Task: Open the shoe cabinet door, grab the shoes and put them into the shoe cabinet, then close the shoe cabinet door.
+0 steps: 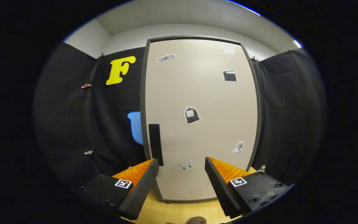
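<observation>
The shoe cabinet [200,93] stands straight ahead, a tall pale box with a dark frame, and its door is closed. Several small stickers dot the door. A dark vertical handle [155,144] runs along the door's left edge, just above and beyond my left fingertip. My gripper [182,163] is open, its fingers spread wide with nothing between them, facing the lower part of the door a short way off. A small brownish shape [194,221], perhaps part of a shoe, peeks in below the fingers on the floor.
The cabinet rests on a light wooden floor [179,210]. Black cloth booth walls [70,118] close in on both sides of the cabinet. A small metal fitting [262,169] shows by the cabinet's lower right corner.
</observation>
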Motion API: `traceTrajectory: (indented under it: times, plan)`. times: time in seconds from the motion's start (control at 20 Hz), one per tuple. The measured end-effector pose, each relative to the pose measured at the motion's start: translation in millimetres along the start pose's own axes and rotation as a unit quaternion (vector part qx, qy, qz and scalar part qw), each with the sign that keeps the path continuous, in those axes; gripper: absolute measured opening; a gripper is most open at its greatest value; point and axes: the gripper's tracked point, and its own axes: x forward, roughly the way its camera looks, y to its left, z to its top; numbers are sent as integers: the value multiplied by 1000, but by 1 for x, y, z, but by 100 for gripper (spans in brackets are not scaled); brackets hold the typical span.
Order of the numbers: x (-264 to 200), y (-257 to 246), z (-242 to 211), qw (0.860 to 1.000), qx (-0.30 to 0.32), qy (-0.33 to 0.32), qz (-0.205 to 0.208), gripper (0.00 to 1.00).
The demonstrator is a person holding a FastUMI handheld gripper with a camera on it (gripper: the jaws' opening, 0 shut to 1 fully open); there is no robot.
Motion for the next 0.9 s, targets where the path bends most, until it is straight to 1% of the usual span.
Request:
traceTrajectory:
  times: [0.1,0.3,0.6,0.75,0.8,0.9]
  plan:
    - [16,18,-8,1000,-1,8,12,98]
    - [55,39,-22,1000,-2,22,14,98]
    - [102,44,-27,1000,-7,20,-8,98]
    - [113,40,-28,999,-11,21,-24,96]
    - [117,39,-29,999,-14,22,-30,89]
    - [117,43,-28,999,-17,23,-30,80]
